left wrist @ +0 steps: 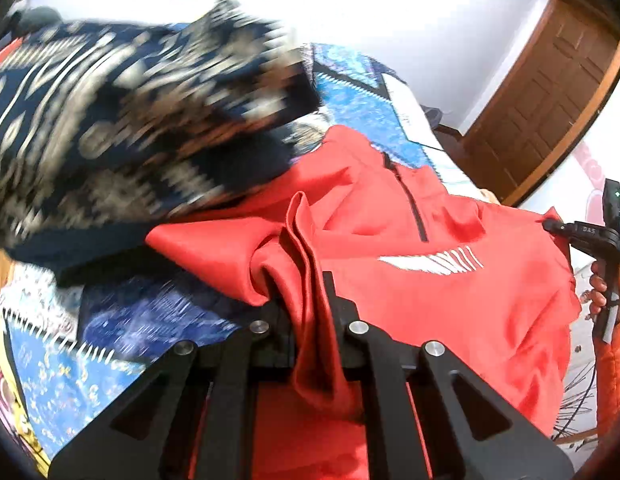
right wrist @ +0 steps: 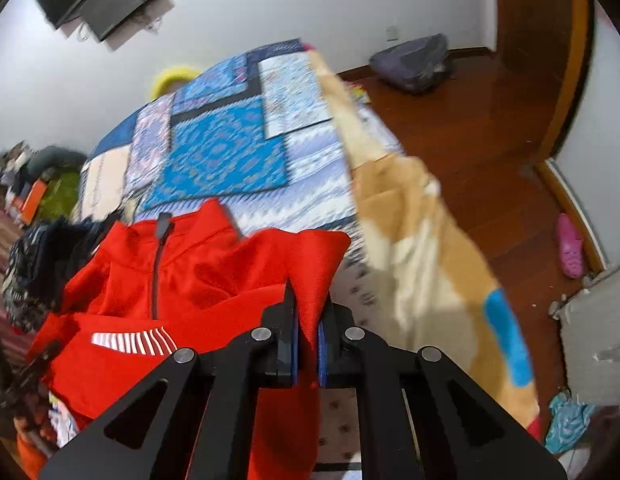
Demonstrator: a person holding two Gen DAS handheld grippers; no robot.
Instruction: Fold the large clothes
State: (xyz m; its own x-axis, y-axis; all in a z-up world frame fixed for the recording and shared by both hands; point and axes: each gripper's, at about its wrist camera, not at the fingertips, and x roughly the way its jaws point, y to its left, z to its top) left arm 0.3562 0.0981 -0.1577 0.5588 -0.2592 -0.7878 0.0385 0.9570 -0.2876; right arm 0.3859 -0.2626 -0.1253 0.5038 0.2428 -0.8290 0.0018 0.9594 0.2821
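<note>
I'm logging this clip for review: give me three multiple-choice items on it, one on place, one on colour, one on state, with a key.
1. Where does the dark patterned garment lie relative to the red pullover?
A. on the wooden floor
B. beside it on the bed
C. hung on the door

2. What colour is the striped logo on the pullover's chest?
A. white
B. green
C. black

3. What state is the right gripper in?
A. open above the bed
B. shut on nothing
C. shut on red fabric

Key: 1 B, both lie on the blue patterned bedspread, side by side. 2 A, white stripes show against the red. 3 C, a fold of red cloth is pinched between its fingers, as with the left gripper.
</note>
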